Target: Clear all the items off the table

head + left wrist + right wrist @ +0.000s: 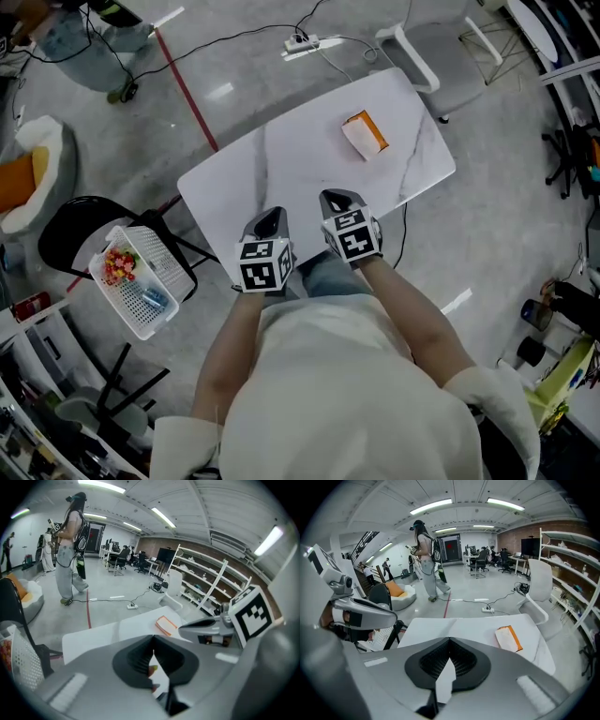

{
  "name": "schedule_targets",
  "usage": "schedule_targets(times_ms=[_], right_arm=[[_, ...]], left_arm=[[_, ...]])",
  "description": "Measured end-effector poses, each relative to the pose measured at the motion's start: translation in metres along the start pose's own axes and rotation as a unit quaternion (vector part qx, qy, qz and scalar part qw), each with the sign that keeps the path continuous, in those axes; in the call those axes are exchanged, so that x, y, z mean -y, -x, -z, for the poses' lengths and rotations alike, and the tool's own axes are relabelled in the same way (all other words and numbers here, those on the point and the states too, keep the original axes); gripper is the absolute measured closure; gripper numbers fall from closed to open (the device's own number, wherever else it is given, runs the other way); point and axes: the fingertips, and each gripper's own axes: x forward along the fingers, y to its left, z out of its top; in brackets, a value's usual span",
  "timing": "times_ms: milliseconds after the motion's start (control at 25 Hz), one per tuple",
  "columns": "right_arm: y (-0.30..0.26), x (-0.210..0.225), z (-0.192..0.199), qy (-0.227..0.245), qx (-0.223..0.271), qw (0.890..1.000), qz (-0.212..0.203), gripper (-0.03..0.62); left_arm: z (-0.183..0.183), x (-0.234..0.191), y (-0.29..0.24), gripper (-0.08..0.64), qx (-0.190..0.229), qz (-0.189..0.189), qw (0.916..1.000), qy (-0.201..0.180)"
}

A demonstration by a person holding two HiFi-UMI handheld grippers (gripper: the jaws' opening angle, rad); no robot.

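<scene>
My left gripper and right gripper are both pressed together and empty, at the near edge of the table. One box lies on the far side, well apart. Next I'd reach over, spread one pair and pinch it.

The desk is showing white with thin grey veins, the box white with an orange edge. A red line is crossing the grey floor. The left tool and right tool are wearing black-and-white square patterns.

closed right claw, white table, orange-edged box
</scene>
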Motion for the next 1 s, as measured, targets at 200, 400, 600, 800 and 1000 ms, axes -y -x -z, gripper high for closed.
schedule_targets(times_ms=[200, 400, 600, 800, 1000], right_arm=[[0.001, 0.032, 0.005, -0.014, -0.007, 1.000, 0.007, 0.593], [-0.002, 0.064, 0.009, -0.021, -0.012, 1.000, 0.014, 0.592], [-0.012, 0.094, 0.011, -0.024, -0.018, 0.999, 0.018, 0.592], [-0.026, 0.126, 0.012, -0.032, -0.025, 0.999, 0.022, 0.592], [-0.042, 0.155, 0.012, -0.040, -0.034, 0.998, 0.025, 0.590]], left_arm=[[-0.009, 0.020, -0.020, 0.552, -0.006, 0.007, 0.9999, -0.005], [-0.014, 0.037, -0.042, 0.551, -0.013, 0.012, 0.9998, -0.004], [-0.021, 0.045, -0.066, 0.551, -0.017, 0.011, 0.9998, 0.000], [-0.028, 0.050, -0.091, 0.552, -0.024, 0.009, 0.9997, 0.001], [-0.033, 0.053, -0.115, 0.552, -0.034, 0.009, 0.9994, 0.003]])
